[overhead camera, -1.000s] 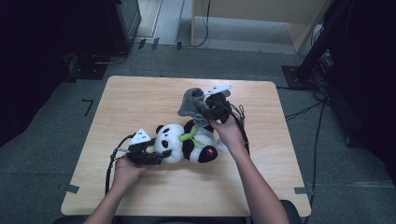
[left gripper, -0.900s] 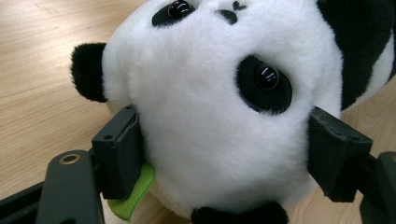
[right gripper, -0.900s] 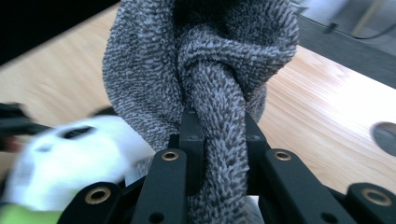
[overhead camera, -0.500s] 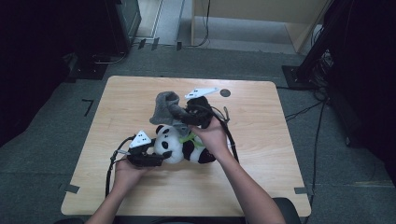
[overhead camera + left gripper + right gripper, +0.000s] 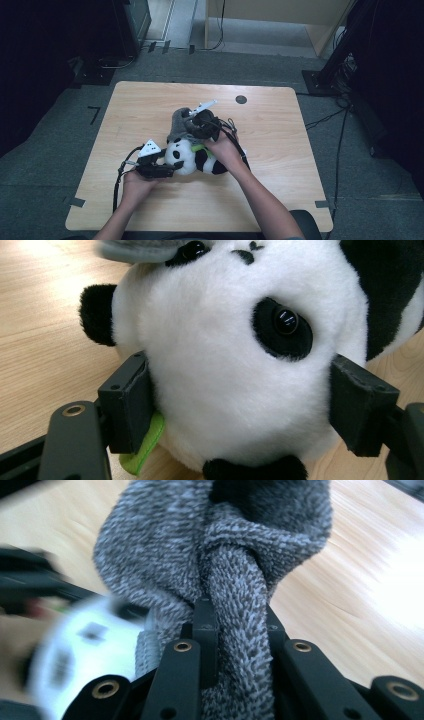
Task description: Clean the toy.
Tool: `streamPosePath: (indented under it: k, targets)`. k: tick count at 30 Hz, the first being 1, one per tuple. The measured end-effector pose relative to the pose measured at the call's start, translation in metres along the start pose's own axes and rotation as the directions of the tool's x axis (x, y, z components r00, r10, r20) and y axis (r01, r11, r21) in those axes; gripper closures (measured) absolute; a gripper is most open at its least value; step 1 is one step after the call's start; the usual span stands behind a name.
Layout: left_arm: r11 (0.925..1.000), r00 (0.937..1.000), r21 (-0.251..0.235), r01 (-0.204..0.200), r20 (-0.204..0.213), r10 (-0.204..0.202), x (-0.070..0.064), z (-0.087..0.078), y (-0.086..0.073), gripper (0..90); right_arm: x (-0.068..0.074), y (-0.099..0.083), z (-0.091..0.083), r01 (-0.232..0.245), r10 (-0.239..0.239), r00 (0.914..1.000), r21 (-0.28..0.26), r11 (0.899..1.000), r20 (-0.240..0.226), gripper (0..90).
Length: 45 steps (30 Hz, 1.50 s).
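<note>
Plush black-and-white panda toy (image 5: 192, 157) lies mid-table on the light wooden table (image 5: 280, 130); the left gripper (image 5: 167, 170) clamps its round white head between both jaws, while the right gripper (image 5: 192, 122) pinches a grey knitted cloth (image 5: 220, 555) just above the panda

A light wooden table (image 5: 150, 110) with rounded corners is set on a grey floor (image 5: 45, 165). A stuffed panda (image 5: 192, 157) is laid on its middle, and a small dark round mark (image 5: 241, 99) is seen near the far edge.
</note>
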<state>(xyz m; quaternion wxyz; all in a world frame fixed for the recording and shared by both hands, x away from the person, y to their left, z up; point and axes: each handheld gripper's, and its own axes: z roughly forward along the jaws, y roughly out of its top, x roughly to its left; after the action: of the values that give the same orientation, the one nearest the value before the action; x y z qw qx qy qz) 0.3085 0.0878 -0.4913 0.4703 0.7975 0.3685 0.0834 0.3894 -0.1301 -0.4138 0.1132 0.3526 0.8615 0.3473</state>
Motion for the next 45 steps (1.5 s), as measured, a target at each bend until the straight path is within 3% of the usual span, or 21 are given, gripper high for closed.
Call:
streamPosePath:
  k: [1,4,9,16,19,22,26,30,36,41,42,43,45]
  targets:
    - [1.0,1.0,0.001,-0.002,-0.001,0.002,0.0,0.0,0.0,22.7,-0.004,-0.002,0.001,-0.003,0.003,0.9999,0.013,1.0,0.016,78.2]
    - [1.0,1.0,0.005,-0.002,0.0,0.002,-0.001,0.0,0.002,22.8,-0.018,-0.007,-0.002,-0.053,0.053,0.9984,0.012,0.999,-0.018,77.7]
    - [1.0,1.0,0.008,0.0,0.007,0.0,0.0,0.002,0.004,22.8,-0.029,-0.01,-0.009,-0.078,0.078,0.9969,-0.002,0.997,-0.014,77.3]
    - [0.9998,0.9999,0.018,0.001,0.011,-0.002,0.001,0.004,0.006,22.9,-0.042,-0.014,-0.027,-0.096,0.098,0.9943,-0.046,0.994,0.041,77.6]
    - [0.9997,0.9999,0.024,0.001,0.015,-0.002,0.002,0.004,0.006,22.8,-0.054,-0.018,-0.04,-0.13,0.137,0.9869,-0.08,0.988,0.085,78.3]
    - [0.9996,0.9998,0.026,0.008,0.019,-0.009,0.003,0.004,0.007,22.8,-0.063,-0.022,-0.053,-0.159,0.17,0.9827,-0.138,0.978,0.073,78.3]
    - [0.9993,0.9997,0.034,0.013,0.02,-0.014,0.004,0.004,0.009,22.8,-0.067,-0.023,-0.076,-0.185,0.2,0.9788,-0.238,0.954,0.044,78.2]
    - [0.9987,0.9996,0.046,0.022,0.019,-0.022,0.004,0.004,0.011,22.7,-0.068,-0.024,-0.098,-0.175,0.198,0.9786,-0.276,0.945,0.056,77.9]
    - [0.9975,0.9989,0.062,0.032,0.032,-0.034,0.006,0.005,0.016,22.7,-0.07,-0.04,-0.11,-0.175,0.2,0.977,-0.257,0.95,0.074,77.6]
    - [0.9981,0.9989,0.057,0.022,0.041,-0.024,0.007,0.007,0.018,22.3,-0.07,-0.061,-0.093,-0.201,0.212,0.9765,-0.192,0.961,0.037,77.3]
    - [0.9981,0.9989,0.057,0.022,0.041,-0.024,0.007,0.007,0.018,22.2,-0.071,-0.067,-0.087,-0.187,0.199,0.9784,-0.18,0.966,0.055,76.9]
    - [0.9979,0.9971,0.038,0.052,0.054,-0.054,0.009,0.008,0.018,22.0,-0.071,-0.072,-0.082,-0.183,0.199,0.9764,-0.175,0.967,0.083,76.7]
    - [0.998,0.9964,0.029,0.057,0.061,-0.059,0.011,0.009,0.018,22.0,-0.073,-0.078,-0.079,-0.187,0.205,0.9747,-0.183,0.965,0.088,76.5]
